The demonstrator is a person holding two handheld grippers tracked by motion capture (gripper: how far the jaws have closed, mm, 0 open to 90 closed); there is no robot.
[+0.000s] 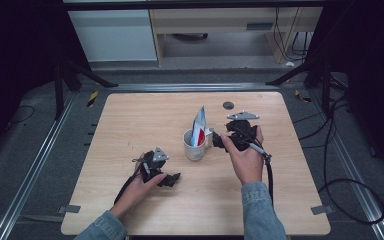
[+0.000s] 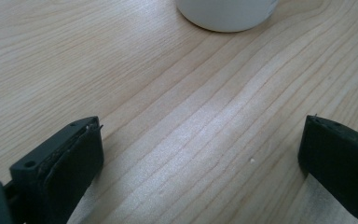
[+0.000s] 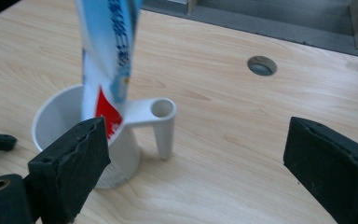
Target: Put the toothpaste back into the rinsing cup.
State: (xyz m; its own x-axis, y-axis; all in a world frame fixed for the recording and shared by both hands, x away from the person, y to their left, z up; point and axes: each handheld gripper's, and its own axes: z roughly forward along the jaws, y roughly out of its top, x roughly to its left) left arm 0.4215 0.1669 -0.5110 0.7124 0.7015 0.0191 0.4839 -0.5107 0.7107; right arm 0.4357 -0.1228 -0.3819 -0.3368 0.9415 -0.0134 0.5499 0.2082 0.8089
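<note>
My right claw [image 3: 193, 154] stands wide and holds nothing, just beside the white cup [image 3: 58, 123] near the middle of the tabletop [image 1: 130, 125]. A blue, white and red toothpaste tube [image 3: 107, 51] stands tilted in the cup, whose handle [image 3: 161, 123] faces my claw. My left claw [image 2: 200, 154], also wide, rests apart.

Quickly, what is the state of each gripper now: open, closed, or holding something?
Left gripper: open, nothing between its jaws, low over the table.
Right gripper: open, holding nothing, beside the white cup with the toothpaste tube.
</note>
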